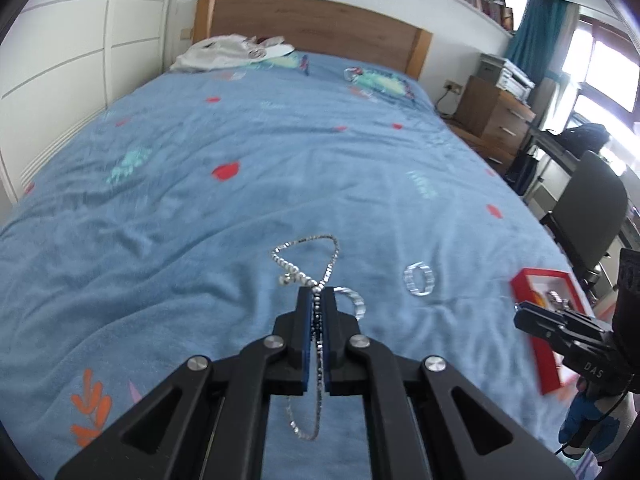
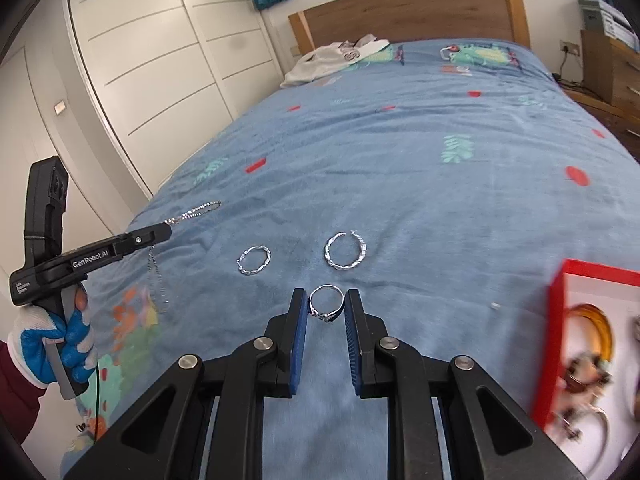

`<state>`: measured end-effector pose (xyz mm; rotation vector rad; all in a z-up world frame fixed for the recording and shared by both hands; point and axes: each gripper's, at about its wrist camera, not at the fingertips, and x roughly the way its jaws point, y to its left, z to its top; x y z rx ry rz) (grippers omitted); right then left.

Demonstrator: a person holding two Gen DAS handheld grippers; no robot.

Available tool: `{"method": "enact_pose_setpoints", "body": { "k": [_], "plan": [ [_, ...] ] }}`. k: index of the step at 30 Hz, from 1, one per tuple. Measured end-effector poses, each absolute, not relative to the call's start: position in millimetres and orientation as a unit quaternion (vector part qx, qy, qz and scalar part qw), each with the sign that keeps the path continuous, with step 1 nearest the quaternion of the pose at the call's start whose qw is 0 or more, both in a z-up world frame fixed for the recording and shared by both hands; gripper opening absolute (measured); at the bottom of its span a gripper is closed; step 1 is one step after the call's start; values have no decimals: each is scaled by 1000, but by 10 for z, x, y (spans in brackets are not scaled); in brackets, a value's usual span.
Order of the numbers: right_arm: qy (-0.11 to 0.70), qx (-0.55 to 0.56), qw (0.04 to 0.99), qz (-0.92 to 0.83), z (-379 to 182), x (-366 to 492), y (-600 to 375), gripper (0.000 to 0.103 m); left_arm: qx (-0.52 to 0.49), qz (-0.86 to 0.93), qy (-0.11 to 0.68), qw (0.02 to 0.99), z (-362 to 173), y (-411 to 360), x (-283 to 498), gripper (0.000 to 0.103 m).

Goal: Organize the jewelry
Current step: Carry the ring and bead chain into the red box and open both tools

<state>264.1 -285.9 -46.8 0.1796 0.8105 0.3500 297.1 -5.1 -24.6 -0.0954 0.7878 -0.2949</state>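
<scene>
My left gripper (image 1: 318, 293) is shut on a silver bead necklace (image 1: 306, 242); one loop sticks out past the tips and the rest dangles under the fingers, above the blue bedspread (image 1: 240, 208). From the right wrist view the left gripper (image 2: 168, 233) hangs at the left with the necklace (image 2: 198, 209) trailing from it. My right gripper (image 2: 326, 297) is shut on a silver ring (image 2: 326, 287) that sits upright between the blue pads. Two twisted silver hoops, a small one (image 2: 253, 247) and a larger one (image 2: 345, 267), lie on the bedspread just beyond. A red jewelry box (image 2: 558, 312) is at the right.
The box holds an orange bangle (image 2: 596, 318) and other blurred pieces. A white cloth (image 2: 332, 58) lies by the wooden headboard (image 2: 408, 12). White wardrobe doors (image 2: 160, 60) line the left side; a dresser (image 1: 492, 112) and dark chair (image 1: 588, 204) stand right of the bed.
</scene>
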Motion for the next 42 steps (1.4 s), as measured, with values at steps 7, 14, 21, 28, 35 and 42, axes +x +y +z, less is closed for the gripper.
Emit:
{"method": "enact_pose_setpoints", "body": {
  "k": [7,14,21,28,35,42],
  "plan": [
    [370,88,916,128,-83,2182,-3363,19,-35,-192,351,916,294,-569,2687,4],
    [356,82,928,68,199,1695,-4119,19,-30,-265,324,908,667,-1448,2463,4],
    [367,78,927,19,207,1379,-4788,19,-32,-327,335,883,589,-2414,2366,4],
    [394,93,914,6,-124,1339,-5122,19,-13,-362,382,850,129,-3233,2327,4],
    [428,107,897,13,-561,1416,-5265,19,36,-375,427,822,-463,-3651,2236,4],
    [450,113,885,21,-812,1508,-5304,19,47,-365,456,810,-816,-3703,2216,4]
  ]
}}
